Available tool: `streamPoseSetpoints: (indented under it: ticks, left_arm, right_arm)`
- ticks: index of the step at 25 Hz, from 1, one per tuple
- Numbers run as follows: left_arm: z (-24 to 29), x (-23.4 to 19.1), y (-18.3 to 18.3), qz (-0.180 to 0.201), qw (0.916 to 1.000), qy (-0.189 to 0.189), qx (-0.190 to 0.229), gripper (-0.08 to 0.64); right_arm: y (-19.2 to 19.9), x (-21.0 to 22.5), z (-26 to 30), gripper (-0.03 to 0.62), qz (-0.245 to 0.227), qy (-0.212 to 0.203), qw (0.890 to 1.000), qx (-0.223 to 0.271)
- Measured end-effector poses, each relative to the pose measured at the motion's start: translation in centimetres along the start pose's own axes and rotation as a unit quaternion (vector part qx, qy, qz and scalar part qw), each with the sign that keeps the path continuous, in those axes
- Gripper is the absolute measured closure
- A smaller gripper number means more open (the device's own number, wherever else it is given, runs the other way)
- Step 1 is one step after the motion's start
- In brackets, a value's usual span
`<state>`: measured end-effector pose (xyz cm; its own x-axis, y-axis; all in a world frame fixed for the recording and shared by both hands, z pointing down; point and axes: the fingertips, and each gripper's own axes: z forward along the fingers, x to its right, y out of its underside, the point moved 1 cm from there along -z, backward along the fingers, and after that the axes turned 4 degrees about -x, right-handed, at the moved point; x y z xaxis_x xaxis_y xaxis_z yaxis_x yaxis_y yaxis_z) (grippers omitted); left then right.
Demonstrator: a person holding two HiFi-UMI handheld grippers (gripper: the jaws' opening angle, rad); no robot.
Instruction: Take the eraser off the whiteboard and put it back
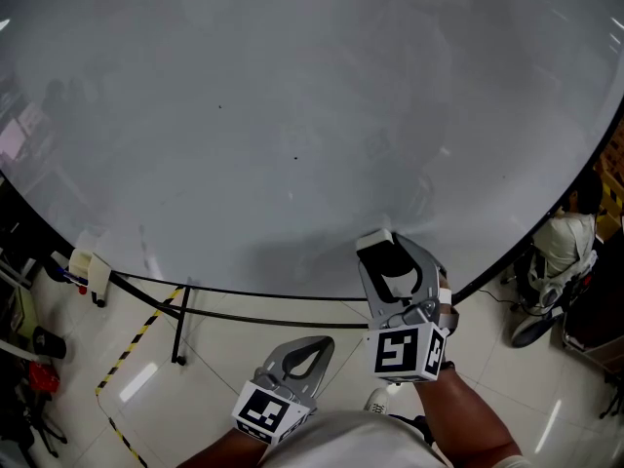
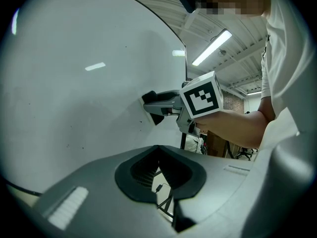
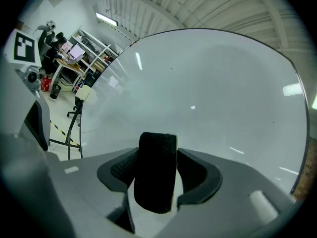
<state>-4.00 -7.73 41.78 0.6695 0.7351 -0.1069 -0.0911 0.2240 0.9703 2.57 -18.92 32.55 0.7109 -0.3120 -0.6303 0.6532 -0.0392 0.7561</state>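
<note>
The big whiteboard [image 1: 292,115] fills the head view and shows behind both grippers [image 2: 74,83] [image 3: 208,93]. My right gripper [image 1: 390,261] is shut on the eraser [image 1: 382,253], a white block with black felt. In the right gripper view the eraser [image 3: 157,170] stands upright between the jaws, felt side towards the camera. The left gripper view shows the right gripper [image 2: 158,105] with its tip at the board's lower part; I cannot tell whether the eraser touches the board. My left gripper [image 1: 317,344] hangs lower, away from the board, shut [image 2: 158,150] and holding nothing.
Black stand legs [image 1: 180,330] run under the board, and yellow-black tape [image 1: 136,344] crosses the tiled floor. A white box [image 1: 90,266] sits at the board's lower left corner. A wheeled chair and gear [image 1: 556,261] stand at the right. Desks and shelves [image 3: 74,53] lie beyond the board.
</note>
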Motion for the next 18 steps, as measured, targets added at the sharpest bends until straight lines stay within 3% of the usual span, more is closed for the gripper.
streamPoseSetpoints:
  ticks: [18]
  left_arm:
    - [0.28, 0.38, 0.33, -0.012, 0.9999, 0.003, 0.0, 0.543]
  right_arm:
    - [-0.2, 0.03, -0.89, 0.341, 0.001, 0.016, 1.0, 0.014]
